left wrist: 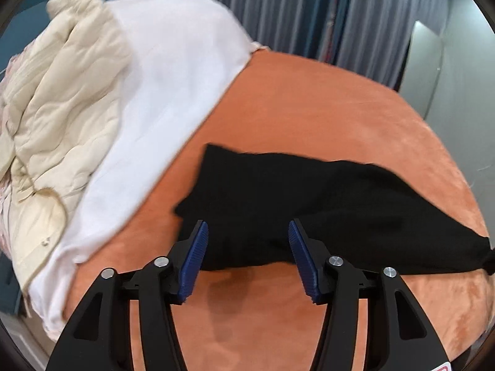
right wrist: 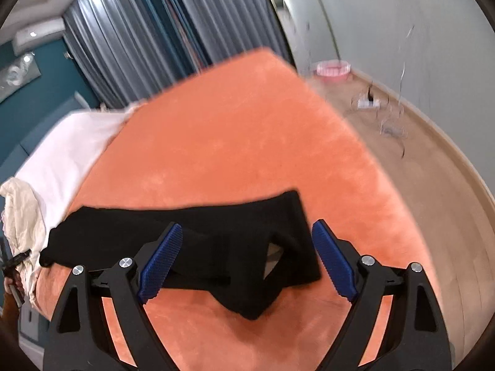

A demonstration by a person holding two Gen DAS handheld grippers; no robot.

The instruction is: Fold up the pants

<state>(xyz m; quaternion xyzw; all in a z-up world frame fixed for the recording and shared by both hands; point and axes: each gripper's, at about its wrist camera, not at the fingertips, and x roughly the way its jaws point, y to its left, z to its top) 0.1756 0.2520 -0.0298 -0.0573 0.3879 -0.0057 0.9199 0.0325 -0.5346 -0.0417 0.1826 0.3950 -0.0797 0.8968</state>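
The black pants (left wrist: 309, 204) lie in a long folded strip on the orange bed cover (left wrist: 309, 108). In the left wrist view my left gripper (left wrist: 248, 228) is open, its blue pads either side of the near edge at one end of the pants. In the right wrist view the pants (right wrist: 216, 232) lie across the cover (right wrist: 232, 139), and my right gripper (right wrist: 247, 230) is open above the other end, where the waistband shows a small light gap. Neither gripper holds cloth.
A white sheet (left wrist: 173, 77) and a cream quilt (left wrist: 62, 92) lie on the bed beyond the pants on the left. Grey curtains (right wrist: 148, 24) hang behind. The bed edge drops to a wood floor (right wrist: 417, 142) on the right, with a pink basin (right wrist: 332, 71) and cables.
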